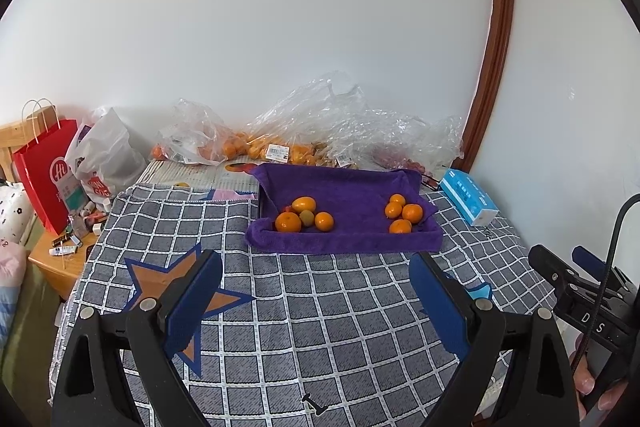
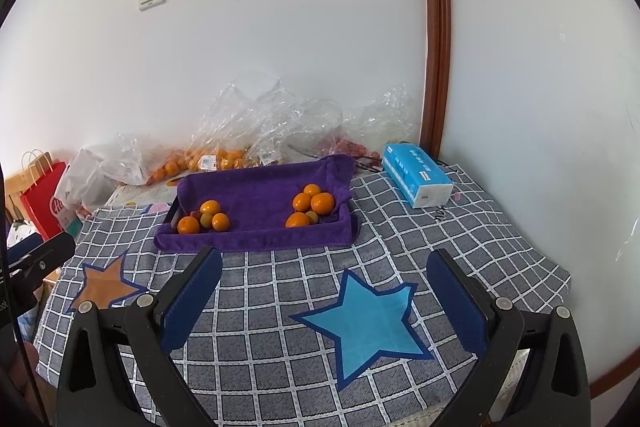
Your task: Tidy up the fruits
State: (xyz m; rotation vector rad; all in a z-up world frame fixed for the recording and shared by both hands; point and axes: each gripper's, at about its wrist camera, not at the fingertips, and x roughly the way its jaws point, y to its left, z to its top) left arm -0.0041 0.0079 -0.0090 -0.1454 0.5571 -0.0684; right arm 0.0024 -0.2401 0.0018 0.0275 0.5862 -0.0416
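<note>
A tray lined with a purple towel [image 1: 344,187] [image 2: 260,191] sits at the back of the checked tablecloth. In it, a left cluster of orange fruits [image 1: 304,217] [image 2: 204,219] includes one small greenish fruit [image 1: 307,217]. A right cluster of orange fruits [image 1: 402,213] [image 2: 312,207] lies near the tray's right wall. My left gripper [image 1: 316,267] is open and empty, in front of the tray. My right gripper [image 2: 324,267] is open and empty, also in front of the tray above a blue star. The right gripper's body shows at the left wrist view's right edge [image 1: 580,287].
Clear plastic bags with more orange fruits [image 1: 256,147] [image 2: 208,159] lie behind the tray by the wall. A blue tissue pack [image 1: 468,197] [image 2: 418,175] sits right of the tray. A red paper bag [image 1: 44,171] and a white bag [image 1: 104,155] stand left.
</note>
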